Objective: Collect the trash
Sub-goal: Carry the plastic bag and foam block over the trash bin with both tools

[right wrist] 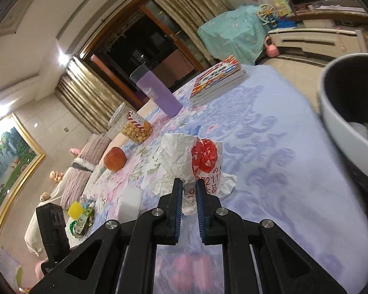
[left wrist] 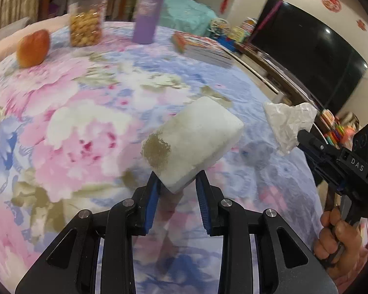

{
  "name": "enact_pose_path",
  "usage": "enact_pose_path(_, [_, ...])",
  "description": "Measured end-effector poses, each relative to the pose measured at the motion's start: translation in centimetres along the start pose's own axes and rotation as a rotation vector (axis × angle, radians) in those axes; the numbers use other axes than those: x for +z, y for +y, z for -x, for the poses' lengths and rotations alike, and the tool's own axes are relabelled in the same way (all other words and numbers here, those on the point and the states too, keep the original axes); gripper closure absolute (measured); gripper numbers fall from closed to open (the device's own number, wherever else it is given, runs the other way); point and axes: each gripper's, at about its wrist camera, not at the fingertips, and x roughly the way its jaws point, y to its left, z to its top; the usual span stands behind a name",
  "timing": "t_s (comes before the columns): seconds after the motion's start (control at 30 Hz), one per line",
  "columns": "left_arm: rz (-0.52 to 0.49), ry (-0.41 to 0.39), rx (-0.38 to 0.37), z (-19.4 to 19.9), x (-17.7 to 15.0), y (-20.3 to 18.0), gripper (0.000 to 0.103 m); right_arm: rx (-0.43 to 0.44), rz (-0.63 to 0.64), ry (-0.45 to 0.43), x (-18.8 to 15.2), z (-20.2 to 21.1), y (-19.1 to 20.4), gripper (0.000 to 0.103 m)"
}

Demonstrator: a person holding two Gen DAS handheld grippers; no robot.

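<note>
**Both claws loaded over the floral table**

On the flowered tablecloth [left wrist: 86,127] I see a trash bin [right wrist: 331,112], cut off, its contents unclear. A clear jar [left wrist: 87,19] holds yellow snacks. My left gripper [left wrist: 176,191] pinches a stained white foam block [left wrist: 196,144]; my right gripper [right wrist: 189,191] clamps crumpled white paper [right wrist: 184,156].

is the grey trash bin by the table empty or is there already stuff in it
Not empty. The right wrist view looks over the round grey bin's rim, and something whitish and something turquoise lie inside. How full it is cannot be told.
</note>
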Motion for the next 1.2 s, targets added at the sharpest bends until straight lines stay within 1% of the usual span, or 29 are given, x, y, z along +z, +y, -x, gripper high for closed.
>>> enact_pose_path(0.1, [-0.053, -0.003, -0.020, 0.1, 0.1, -1.8, 0.075, -0.025, -0.006, -0.020, -0.4, 1.4, -0.3, 0.092])
enact_pose_path(0.27, [-0.113, 0.000, -0.049, -0.2, 0.5, -4.2, 0.075, -0.079, -0.006, -0.046, -0.8, 3.2, -0.9, 0.092])
enact_pose_path(0.4, [-0.140, 0.003, -0.067, -0.5, 0.8, -5.5, 0.075, -0.119, 0.001, -0.066, -0.8, 4.4, -1.3, 0.092])
enact_pose_path(0.57, [-0.175, 0.002, -0.064, -0.6, 1.0, -6.7, 0.075, -0.153, 0.013, -0.078, -0.7, 5.4, -1.7, 0.092])
enact_pose_path(0.87, [-0.200, 0.004, -0.068, -0.7, 1.6, -8.0, 0.075, -0.162, 0.025, -0.075, -1.0, 6.0, -1.8, 0.092])
enact_pose_path(1.2, [-0.246, 0.002, -0.097, -0.7, 2.2, -11.0, 0.075, -0.169, 0.037, -0.099, -0.6, 7.2, -1.7, 0.092])
